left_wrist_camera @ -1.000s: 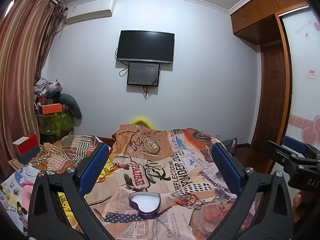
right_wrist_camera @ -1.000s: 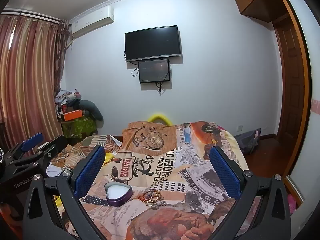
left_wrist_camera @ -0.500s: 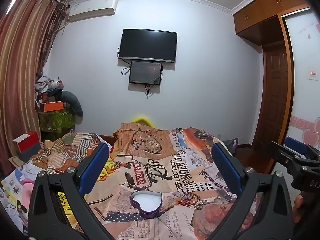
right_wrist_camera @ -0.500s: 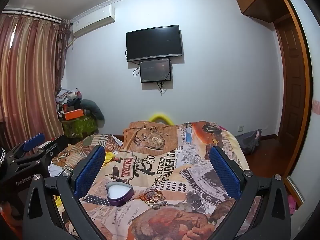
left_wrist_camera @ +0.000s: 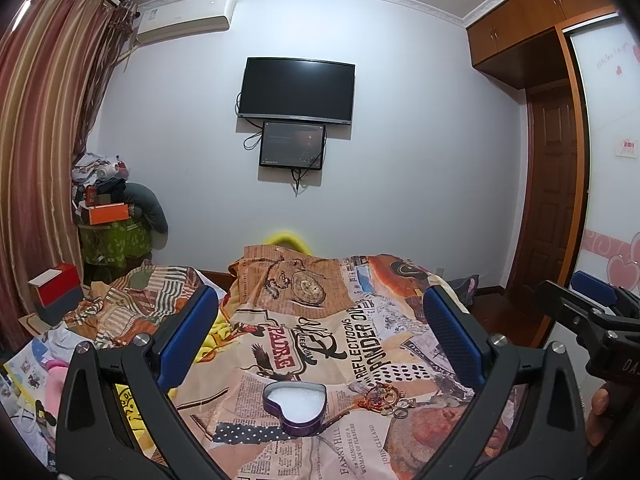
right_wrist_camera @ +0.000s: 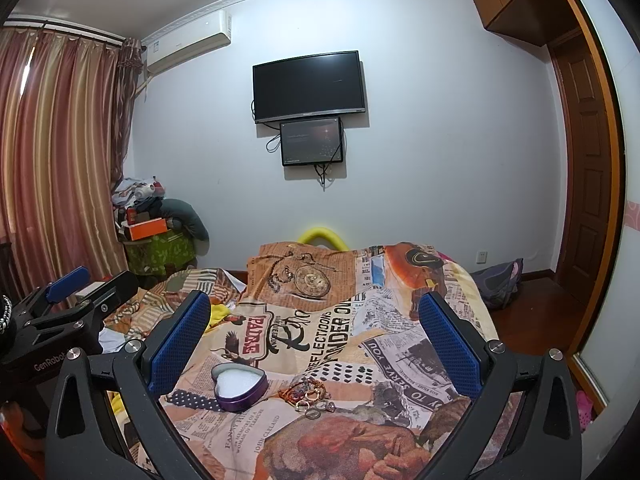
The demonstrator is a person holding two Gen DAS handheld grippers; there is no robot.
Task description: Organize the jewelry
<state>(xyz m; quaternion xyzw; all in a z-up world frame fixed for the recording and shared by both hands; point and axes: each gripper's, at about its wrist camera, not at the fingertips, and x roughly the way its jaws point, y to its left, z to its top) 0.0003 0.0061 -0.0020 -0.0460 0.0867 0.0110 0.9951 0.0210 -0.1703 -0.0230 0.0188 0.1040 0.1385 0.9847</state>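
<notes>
From the left wrist view, the left gripper (left_wrist_camera: 320, 344) hangs above the bed (left_wrist_camera: 360, 320), jaws wide apart and empty; the purple heart-shaped box (left_wrist_camera: 295, 404) lies open on the printed cover, with the small heap of rings and bracelets (left_wrist_camera: 384, 398) just beside it. From the right wrist view, the right gripper (right_wrist_camera: 314, 346) is likewise spread and empty, well above the box (right_wrist_camera: 239, 388) and the jewelry (right_wrist_camera: 310, 396). Nothing looks packed yet; the next move probably calls for lowering and pinching one small ring.
</notes>
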